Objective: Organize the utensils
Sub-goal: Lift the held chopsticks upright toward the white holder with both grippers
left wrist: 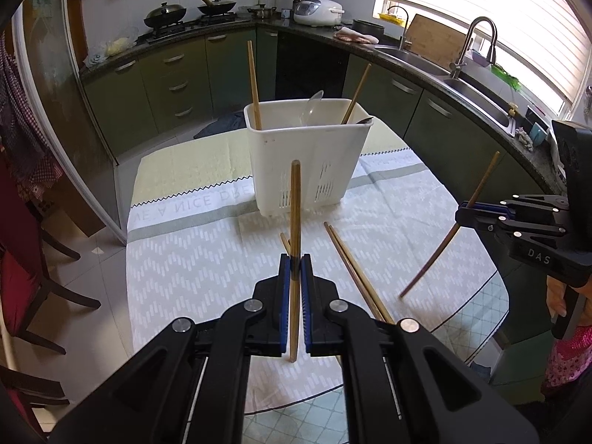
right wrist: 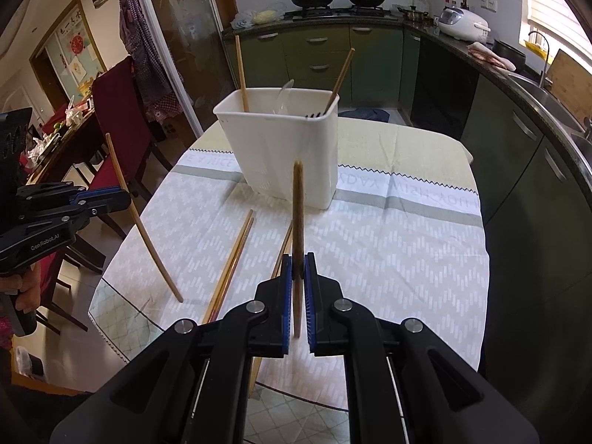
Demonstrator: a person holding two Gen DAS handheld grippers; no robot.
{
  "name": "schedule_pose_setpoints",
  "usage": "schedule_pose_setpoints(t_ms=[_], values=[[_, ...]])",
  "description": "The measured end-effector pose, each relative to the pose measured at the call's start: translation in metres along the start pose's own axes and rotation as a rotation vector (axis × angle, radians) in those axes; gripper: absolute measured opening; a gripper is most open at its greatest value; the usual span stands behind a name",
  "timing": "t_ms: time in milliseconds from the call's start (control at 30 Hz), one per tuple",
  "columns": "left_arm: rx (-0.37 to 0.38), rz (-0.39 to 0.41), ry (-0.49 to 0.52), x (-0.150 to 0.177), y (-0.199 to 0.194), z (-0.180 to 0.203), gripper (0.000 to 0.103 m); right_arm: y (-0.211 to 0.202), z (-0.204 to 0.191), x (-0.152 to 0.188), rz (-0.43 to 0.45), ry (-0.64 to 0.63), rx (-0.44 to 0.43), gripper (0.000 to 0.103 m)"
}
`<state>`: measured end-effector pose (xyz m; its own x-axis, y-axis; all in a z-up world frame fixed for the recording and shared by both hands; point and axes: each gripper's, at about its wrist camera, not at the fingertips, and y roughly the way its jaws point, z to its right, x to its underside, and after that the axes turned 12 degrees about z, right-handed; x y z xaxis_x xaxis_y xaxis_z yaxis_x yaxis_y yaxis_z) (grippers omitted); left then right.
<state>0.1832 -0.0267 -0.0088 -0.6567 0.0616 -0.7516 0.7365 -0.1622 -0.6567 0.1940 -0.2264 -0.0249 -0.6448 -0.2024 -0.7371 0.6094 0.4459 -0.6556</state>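
Writing: "DAS" on the right gripper (left wrist: 462, 214) body as seen from the left wrist; "GenRobot.AI" on the left gripper (right wrist: 125, 196) body as seen from the right wrist. Tablecloth (left wrist: 192, 259) carries mirrored print, partly legible: "A NICE DRE…".

Landmark: white utensil caddy (left wrist: 307, 155), standing on the tablecloth towards the table's far side. Inside it: two chopsticks leaning up out of opposite corners, a clear plastic spoon (left wrist: 312, 105), and a dark utensil tip at the rim; type unclear.

Left gripper clenched on a single wooden chopstick (left wrist: 295, 244), held near upright, just short of the caddy. Right gripper likewise clamped on its own chopstick (right wrist: 298, 236), raised off the cloth, to the caddy's right and nearer.

Loose on the cloth nearer than the caddy: a chopstick pair (left wrist: 355, 273) lying side by side, plus one more stick end (left wrist: 285, 242) showing behind the left gripper's tips.

Surroundings: green cabinets and a dark counter curve behind and right of the caddy; red-cushioned chairs (right wrist: 122, 118) to its left. Bare cloth on both sides of the caddy. The near table edge lies under the grippers.
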Motion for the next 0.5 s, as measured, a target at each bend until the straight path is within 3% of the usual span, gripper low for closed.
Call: schedule_pose_setpoints(t_ms=[500], values=[[0.004,0.049,0.005,-0.012,-0.012,-0.001,0.006,-0.008,-0.011,-0.016,0.023,-0.033,-0.009,0.007]])
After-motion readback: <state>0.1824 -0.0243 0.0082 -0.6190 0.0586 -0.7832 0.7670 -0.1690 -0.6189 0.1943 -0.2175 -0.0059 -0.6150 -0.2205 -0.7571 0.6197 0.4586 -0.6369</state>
